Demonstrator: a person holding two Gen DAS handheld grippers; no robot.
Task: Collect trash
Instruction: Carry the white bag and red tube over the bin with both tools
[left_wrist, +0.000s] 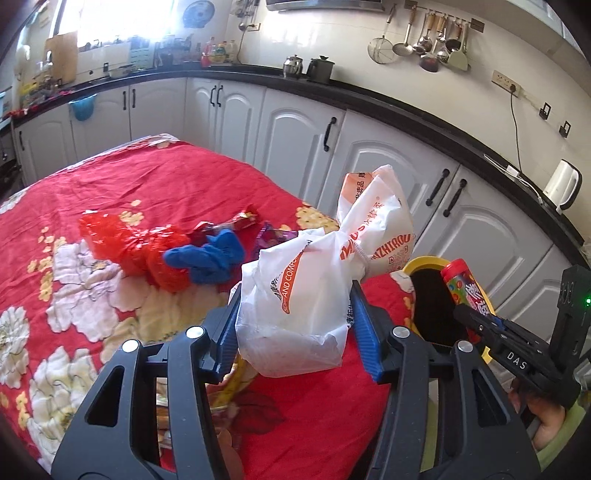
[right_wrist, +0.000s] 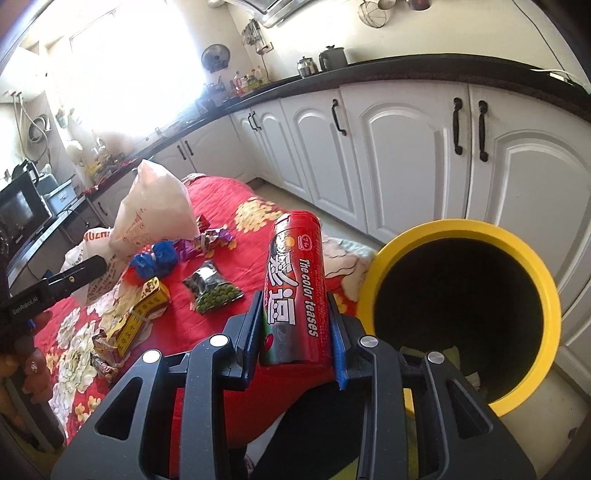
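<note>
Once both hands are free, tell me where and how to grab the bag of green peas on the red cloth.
Grip the bag of green peas across its narrow width at the plump middle, coming from above. It lies flat on the red cloth, so an edge grip would likely scrape fabric. Its long sides are free; the yellow box lies apart from it, leaving room for the jaws.

Yellow bin (right_wrist: 532, 258) mouth unobstructed; wrappers (right_wrist: 210, 240) and blue glove (left_wrist: 207, 258) clutter red tablecloth (left_wrist: 147, 184).

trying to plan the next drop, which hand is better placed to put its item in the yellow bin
Right. Its gripper holds the red candy tube right beside the yellow bin, whose open mouth faces it. The left gripper, gripping the white plastic bag, sits further from the bin.
</note>
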